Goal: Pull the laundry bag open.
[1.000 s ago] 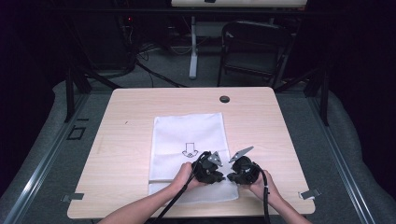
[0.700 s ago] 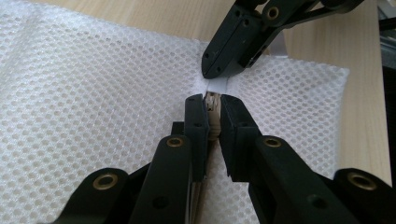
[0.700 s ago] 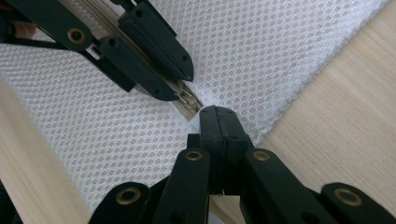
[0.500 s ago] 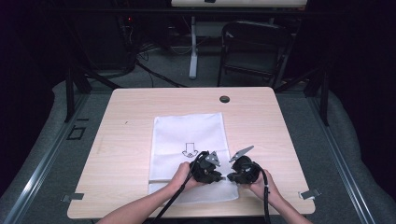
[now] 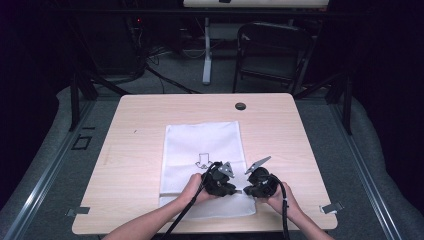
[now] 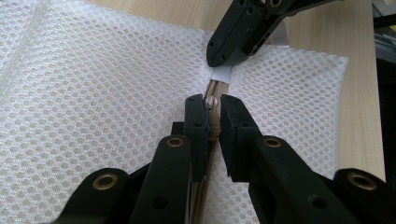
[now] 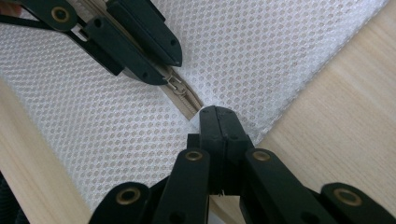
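Note:
A white mesh bag [image 5: 200, 142] lies flat on the wooden table [image 5: 135, 130], with a beige zipper [image 6: 211, 128] along its near edge. My left gripper [image 6: 212, 105] is shut on the zipper pull [image 6: 213, 102], which sits between its jaws. My right gripper [image 7: 217, 116] is shut on the white fabric tab [image 6: 219, 73] at the zipper's end, near the bag's corner. In the high view the left gripper [image 5: 233, 189] and right gripper [image 5: 247, 190] face each other tip to tip at the bag's near right edge.
A black arrow print [image 5: 202, 160] marks the bag's middle. A dark cable hole [image 5: 240, 106] sits near the table's far edge. A chair [image 5: 272, 50] and cables stand on the floor beyond. Bare wood [image 7: 336, 116] lies right of the bag.
The left gripper has edged slightly to the left along the bag's near edge. The right gripper has held its place.

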`<state>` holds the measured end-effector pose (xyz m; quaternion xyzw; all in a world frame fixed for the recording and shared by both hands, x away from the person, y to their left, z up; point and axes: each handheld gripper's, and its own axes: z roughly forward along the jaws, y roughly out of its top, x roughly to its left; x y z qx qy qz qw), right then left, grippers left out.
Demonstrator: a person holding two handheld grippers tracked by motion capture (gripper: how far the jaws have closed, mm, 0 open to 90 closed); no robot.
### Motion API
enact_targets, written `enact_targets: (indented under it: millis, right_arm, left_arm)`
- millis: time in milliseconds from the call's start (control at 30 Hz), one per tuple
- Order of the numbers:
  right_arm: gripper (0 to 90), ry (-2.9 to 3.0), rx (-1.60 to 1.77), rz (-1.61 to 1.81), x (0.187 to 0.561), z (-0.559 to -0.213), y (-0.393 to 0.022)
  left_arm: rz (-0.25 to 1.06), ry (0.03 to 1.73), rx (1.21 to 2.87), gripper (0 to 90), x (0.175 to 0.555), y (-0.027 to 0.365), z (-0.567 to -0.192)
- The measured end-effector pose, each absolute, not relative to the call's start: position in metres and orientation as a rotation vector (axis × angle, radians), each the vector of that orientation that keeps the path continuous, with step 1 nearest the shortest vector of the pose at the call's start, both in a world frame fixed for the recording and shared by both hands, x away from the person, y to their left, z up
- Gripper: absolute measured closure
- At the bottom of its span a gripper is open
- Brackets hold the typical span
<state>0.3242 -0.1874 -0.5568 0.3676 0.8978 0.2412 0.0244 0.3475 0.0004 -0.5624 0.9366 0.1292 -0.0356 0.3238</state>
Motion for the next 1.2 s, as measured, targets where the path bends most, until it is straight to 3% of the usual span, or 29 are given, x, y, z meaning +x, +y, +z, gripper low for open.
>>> enact_targets:
  millis: [1200]
  right_arm:
    - [90.0, 2.788, 1.181, 0.679, 0.320, -0.554, -0.185]
  left_arm:
    - [-0.087, 0.305, 2.495, 81.5, 0.350, 0.010, -0.557]
